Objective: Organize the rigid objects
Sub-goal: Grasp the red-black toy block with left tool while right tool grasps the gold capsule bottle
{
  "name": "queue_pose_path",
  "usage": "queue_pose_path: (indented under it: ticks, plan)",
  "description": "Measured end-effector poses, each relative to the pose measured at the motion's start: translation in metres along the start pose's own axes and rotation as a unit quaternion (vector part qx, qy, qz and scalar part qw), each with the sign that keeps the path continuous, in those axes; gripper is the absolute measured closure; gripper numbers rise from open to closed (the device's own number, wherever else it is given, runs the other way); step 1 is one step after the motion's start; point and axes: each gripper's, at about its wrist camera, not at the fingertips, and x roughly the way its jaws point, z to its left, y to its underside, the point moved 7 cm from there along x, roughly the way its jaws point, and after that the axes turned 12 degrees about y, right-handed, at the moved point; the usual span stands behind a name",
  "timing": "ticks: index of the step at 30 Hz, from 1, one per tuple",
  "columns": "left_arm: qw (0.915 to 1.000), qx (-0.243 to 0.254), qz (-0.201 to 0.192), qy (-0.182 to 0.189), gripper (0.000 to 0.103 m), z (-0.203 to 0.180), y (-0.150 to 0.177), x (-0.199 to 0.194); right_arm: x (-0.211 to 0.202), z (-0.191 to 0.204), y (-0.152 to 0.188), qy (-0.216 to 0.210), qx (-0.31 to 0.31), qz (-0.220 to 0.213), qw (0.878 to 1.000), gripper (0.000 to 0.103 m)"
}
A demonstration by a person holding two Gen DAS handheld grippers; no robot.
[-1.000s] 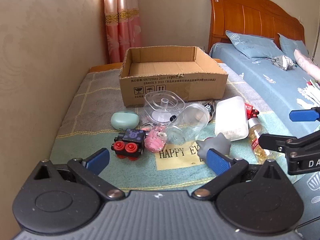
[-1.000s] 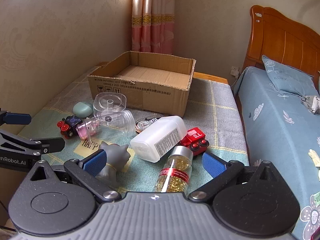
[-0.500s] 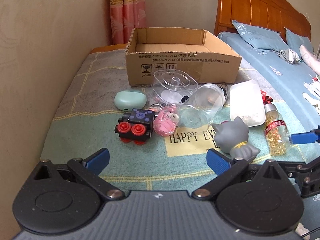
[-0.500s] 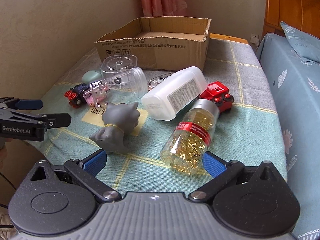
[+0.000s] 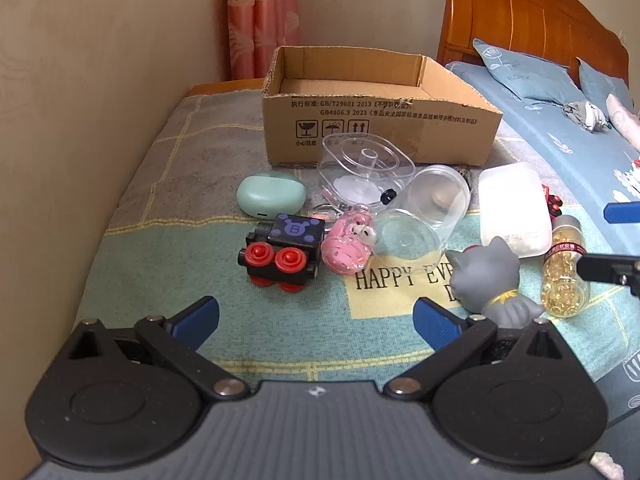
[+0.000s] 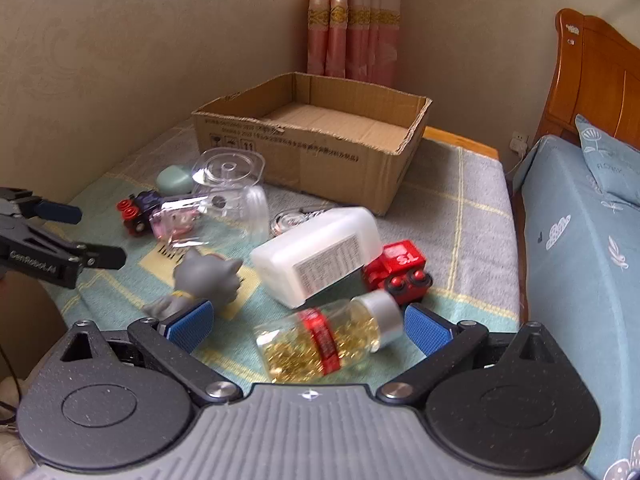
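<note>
Both grippers gape wide, right gripper (image 6: pixel 306 326) straddling the clear gold-capsule bottle with silver cap (image 6: pixel 328 340), left gripper (image 5: pixel 316 320) over bare blanket short of the black red-wheeled toy train (image 5: pixel 282 250); only the right view shows the red toy truck (image 6: pixel 398 270); open cardboard box (image 5: pixel 376 120) behind.

cardboard box (image 5: pixel 380 136): brown, black print
earbud case (image 5: pixel 270 199): mint green
toy train (image 5: pixel 282 250): black, red wheels, purple top
cat figurine (image 6: pixel 208 278): grey, gold collar
capsule bottle (image 6: pixel 332 338): clear, gold capsules, red label, silver cap
blanket (image 5: pixel 160 272): teal and grey, yellow grid lines
</note>
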Motion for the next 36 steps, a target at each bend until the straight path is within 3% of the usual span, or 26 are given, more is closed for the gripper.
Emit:
queue_pose_path:
  ticks: [6,13,21,28,36]
  plan:
    - [0.9999,-0.005,0.003,-0.009,0.001,0.006,0.001,0.000,0.033,-0.012,-0.001,-0.052,0.025,0.031,0.998,0.000]
    - [0.9997,-0.005,0.017,-0.019,0.001,0.015,0.003,0.010,0.021,0.008,0.019,-0.077,0.003,0.053,0.996,0.000]
    - [0.9994,0.010,0.017,-0.028,0.001,0.029,-0.003,0.027,0.031,0.029,0.048,-0.016,-0.042,0.074,0.996,0.000]
    - [0.9979,0.026,0.013,-0.058,0.001,0.046,-0.013,0.039,0.027,0.031,0.051,-0.015,-0.033,0.056,0.998,0.000]
    - [0.9970,0.011,0.011,-0.076,0.001,0.064,-0.016,0.040,0.027,0.030,0.051,-0.014,-0.032,0.054,0.998,0.000]
